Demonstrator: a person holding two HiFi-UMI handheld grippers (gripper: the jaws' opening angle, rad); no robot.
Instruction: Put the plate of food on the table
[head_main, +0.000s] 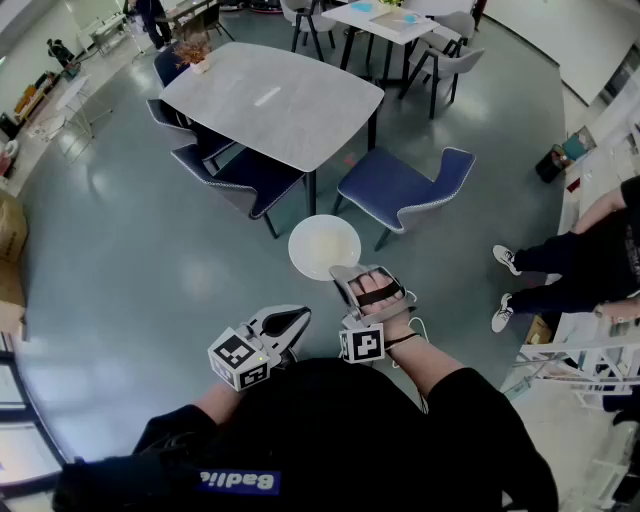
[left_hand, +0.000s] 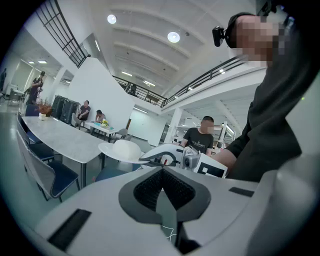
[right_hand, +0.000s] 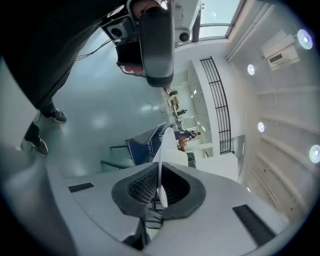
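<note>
A pale table (head_main: 290, 110) is seen standing on the grey floor (head_main: 120, 240), with a blue chair (head_main: 400, 185) set just beside it. A small flower arrangement (head_main: 193, 50) is placed at the table's far end.

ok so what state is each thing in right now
plate: about level, held by its rim in the air over the floor, not yet on the table
right gripper: jaws shut on the plate's rim
left gripper: jaws shut, nothing between them
table: ahead of the person, plate not on it
blue chair: turned out from the table, nobody in it
</note>
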